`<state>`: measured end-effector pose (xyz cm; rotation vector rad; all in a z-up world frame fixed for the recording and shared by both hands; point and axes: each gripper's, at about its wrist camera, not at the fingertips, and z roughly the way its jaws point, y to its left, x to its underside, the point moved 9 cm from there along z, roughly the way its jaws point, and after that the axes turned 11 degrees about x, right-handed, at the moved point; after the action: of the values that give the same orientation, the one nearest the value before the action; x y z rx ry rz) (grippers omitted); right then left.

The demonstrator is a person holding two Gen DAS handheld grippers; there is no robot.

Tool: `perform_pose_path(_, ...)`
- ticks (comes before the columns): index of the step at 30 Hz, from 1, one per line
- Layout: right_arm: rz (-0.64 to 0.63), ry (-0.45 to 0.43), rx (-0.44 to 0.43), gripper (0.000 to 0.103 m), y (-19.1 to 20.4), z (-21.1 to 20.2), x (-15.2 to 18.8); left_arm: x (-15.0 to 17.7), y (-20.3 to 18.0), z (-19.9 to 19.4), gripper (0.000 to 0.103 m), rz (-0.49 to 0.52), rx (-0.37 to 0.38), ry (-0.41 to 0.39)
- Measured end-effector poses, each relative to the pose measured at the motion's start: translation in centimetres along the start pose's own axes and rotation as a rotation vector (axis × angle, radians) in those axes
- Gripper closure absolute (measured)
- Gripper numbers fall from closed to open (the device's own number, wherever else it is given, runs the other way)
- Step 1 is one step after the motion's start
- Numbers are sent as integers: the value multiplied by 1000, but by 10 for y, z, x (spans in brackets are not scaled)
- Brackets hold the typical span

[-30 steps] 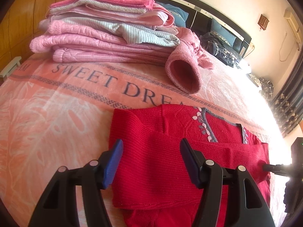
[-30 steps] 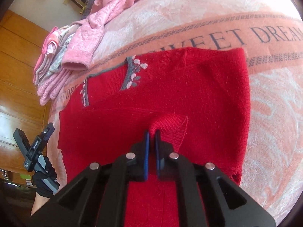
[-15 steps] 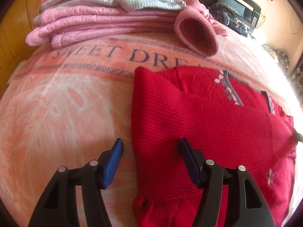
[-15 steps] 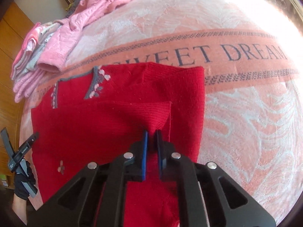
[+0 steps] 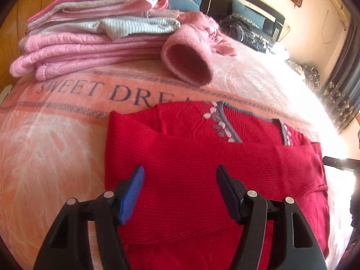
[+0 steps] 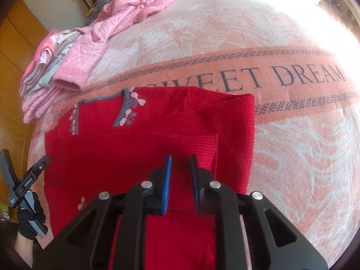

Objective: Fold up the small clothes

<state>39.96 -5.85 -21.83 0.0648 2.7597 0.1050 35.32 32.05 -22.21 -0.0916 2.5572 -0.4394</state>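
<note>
A wide bed spread with a peach-and-white plush blanket lettered "SWEET DREAM" fills the room, and on its near part lies the small red knitted sweater with grey-and-white neck trim, flat, with both sleeves already laid across the chest. At the far left stands a stack of folded pink and pale striped clothes, and beside it sprawls a loose pink knitted garment with an open cuff, not yet folded. The left gripper hovers over the sweater's left half with its blue pads spread wide and nothing between them. The right gripper sits low over the ribbed cuff of the folded sleeve, its fingers a narrow gap apart, gripping nothing that I can see. The step in hand looks like settling the sleeve before the body is folded; to do it well, I would leave the cuff square with the sweater's edge, then take both bottom corners evenly so the knit does not drag the sleeves askew. The right wrist view alone shows the gloved hand holding the left gripper and a small white flower motif low on the sweater; the left view alone shows the dark headboard with blue pillows.
</note>
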Motion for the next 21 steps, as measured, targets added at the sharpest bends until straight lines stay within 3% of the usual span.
perform_pose_path(1,7,21,24,84,-6,12,5,6,4,6,36,-4,4,10)
perform_pose_path(2,31,22,-10,85,-10,18,8,6,3,3,35,12,16,-26)
perform_pose_path(5,90,24,-75,86,-16,16,6,5,1,0,35,22,30,-13)
perform_pose_path(8,135,-15,-131,81,-19,-9,0,1,0,-19,35,-21,59,-35)
perform_pose_path(11,115,2,-188,78,-15,-42,16,11,-2,-49,35,-25,66,-12)
perform_pose_path(13,64,13,-179,69,-14,-64,39,31,-3,-72,35,18,40,35)
perform_pose_path(16,9,85,-182,68,-16,-88,91,78,-7,-109,35,71,41,117)
perform_pose_path(21,-33,204,-200,67,-17,-115,184,184,1,-154,35,-42,126,307)
